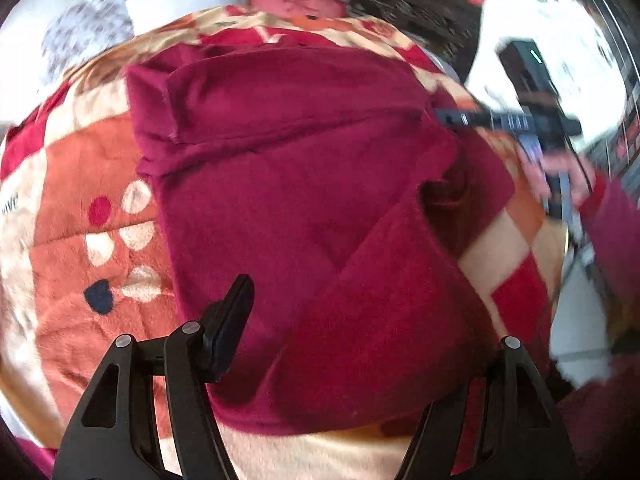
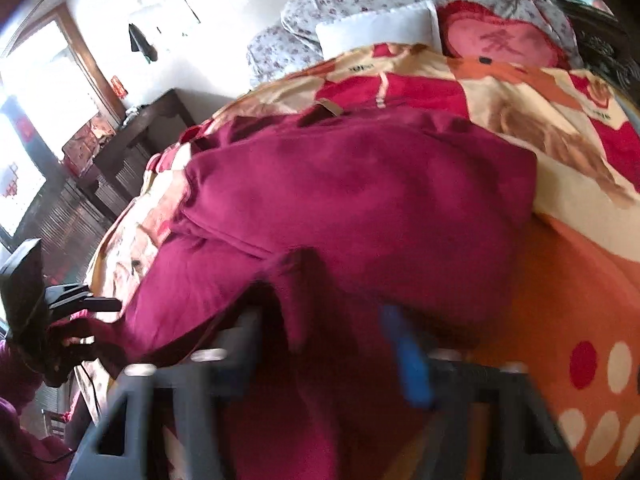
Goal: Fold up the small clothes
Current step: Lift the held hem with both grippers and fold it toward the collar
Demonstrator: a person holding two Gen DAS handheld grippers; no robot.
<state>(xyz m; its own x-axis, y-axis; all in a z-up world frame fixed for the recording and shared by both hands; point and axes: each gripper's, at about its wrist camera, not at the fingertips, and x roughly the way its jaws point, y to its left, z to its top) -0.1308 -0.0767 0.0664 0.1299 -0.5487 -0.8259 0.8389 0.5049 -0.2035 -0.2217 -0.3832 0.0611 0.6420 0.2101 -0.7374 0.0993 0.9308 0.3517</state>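
A dark red fleece garment [image 1: 304, 184] lies partly folded on a patterned blanket [image 1: 80, 208]. In the left wrist view my left gripper [image 1: 340, 344] is wide open; its left finger [image 1: 228, 328] shows and a fold of the garment covers the right one. The right gripper [image 1: 456, 117] shows at the garment's right edge, blurred. In the right wrist view the garment [image 2: 360, 200] drapes over my right gripper [image 2: 324, 344], whose fingers stand apart with cloth between them; whether they grip it is unclear. The left gripper [image 2: 100, 304] shows at the garment's left end.
Pillows [image 2: 380, 28] and a red heart cushion [image 2: 500, 40] lie at the head of the bed. A dark wooden table [image 2: 152, 128] stands beside the bed near a bright window. The blanket's edge [image 1: 560, 240] drops off at the right.
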